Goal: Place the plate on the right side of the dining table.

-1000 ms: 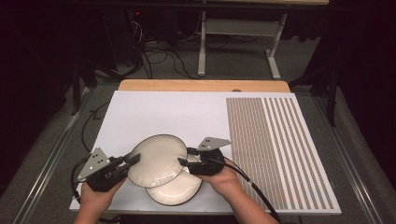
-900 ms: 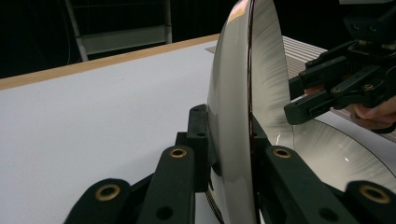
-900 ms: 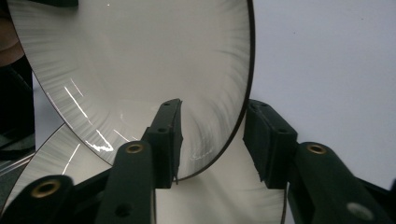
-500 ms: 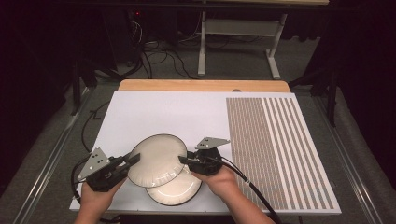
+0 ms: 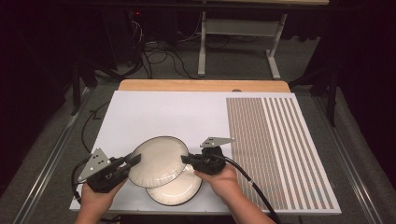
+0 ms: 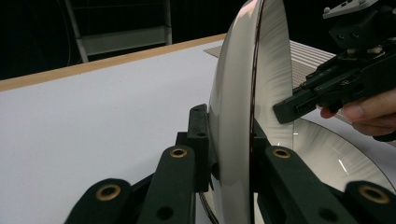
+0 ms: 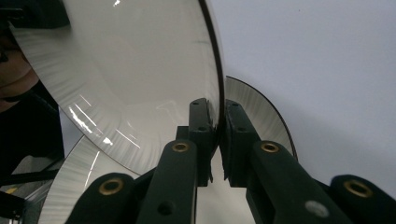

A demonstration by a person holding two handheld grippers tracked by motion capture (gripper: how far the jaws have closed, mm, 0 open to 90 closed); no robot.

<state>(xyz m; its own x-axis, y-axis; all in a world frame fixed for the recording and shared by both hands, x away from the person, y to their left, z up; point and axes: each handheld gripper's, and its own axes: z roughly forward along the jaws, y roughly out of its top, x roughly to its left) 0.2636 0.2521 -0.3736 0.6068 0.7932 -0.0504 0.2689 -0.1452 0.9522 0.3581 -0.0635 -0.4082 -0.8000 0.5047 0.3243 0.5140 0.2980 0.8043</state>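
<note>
Two cream plates with dark rims sit near the board's front edge. The upper plate is lifted and tilted over the lower plate, which lies flat. My left gripper is shut on the upper plate's left rim. My right gripper has just been closing, and its jaws now pinch that plate's right rim.
The plates rest on a white board with a brown striped panel on its right half. A wooden table edge runs along the back. Cables and a metal stand lie on the floor beyond.
The right gripper's jaws have closed onto the upper plate's right rim. Both hands and the left gripper have stayed where they were.
</note>
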